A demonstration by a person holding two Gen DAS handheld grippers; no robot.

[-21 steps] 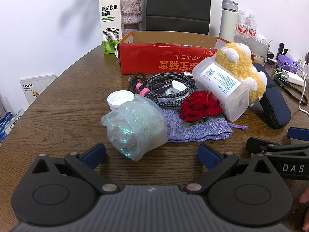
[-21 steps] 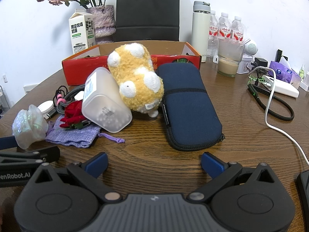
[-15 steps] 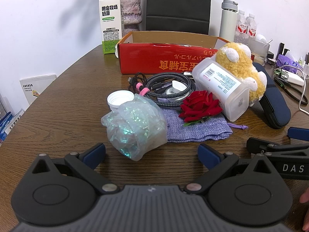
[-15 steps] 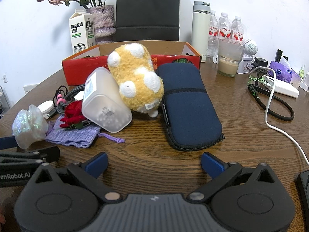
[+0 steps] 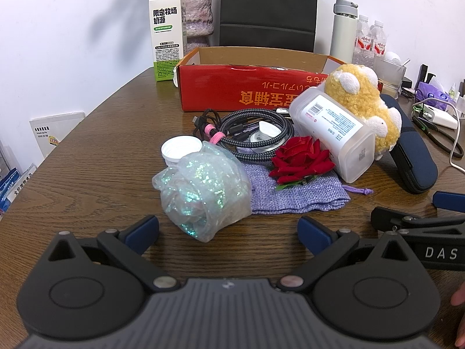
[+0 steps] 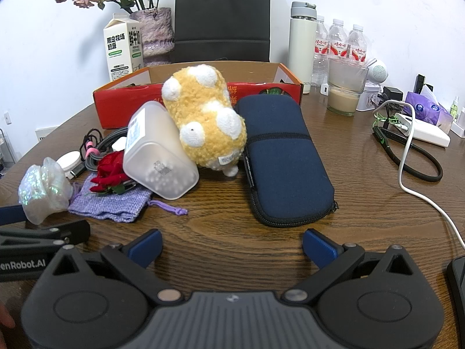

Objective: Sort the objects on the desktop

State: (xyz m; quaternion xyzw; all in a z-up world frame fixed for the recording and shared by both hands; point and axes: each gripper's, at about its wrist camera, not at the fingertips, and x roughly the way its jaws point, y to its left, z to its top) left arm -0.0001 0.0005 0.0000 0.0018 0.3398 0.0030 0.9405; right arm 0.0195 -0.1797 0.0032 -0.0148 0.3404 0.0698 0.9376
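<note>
A heap of objects lies before an open red cardboard box [image 5: 232, 87] [image 6: 122, 101]. Nearest my left gripper [image 5: 228, 229] is a crumpled iridescent plastic bag [image 5: 203, 192], just beyond its open blue-tipped jaws. Behind it are a white cap [image 5: 180, 148], coiled braided cables [image 5: 250, 133], a red rose [image 5: 300, 160] on a lilac pouch [image 5: 293, 195], a frosted plastic container [image 5: 334, 133] and a yellow plush toy [image 5: 360, 99]. My right gripper [image 6: 232, 247] is open over bare wood, short of the navy zip case [image 6: 282, 157] and the plush toy [image 6: 203, 116].
At the back stand a milk carton [image 5: 167, 35], a vase [image 5: 196, 11], a black chair [image 5: 267, 8], a flask [image 6: 302, 46], water bottles [image 6: 340, 43] and a glass [image 6: 345, 87]. A white cable [image 6: 407, 160] and a black loop [image 6: 415, 163] lie right.
</note>
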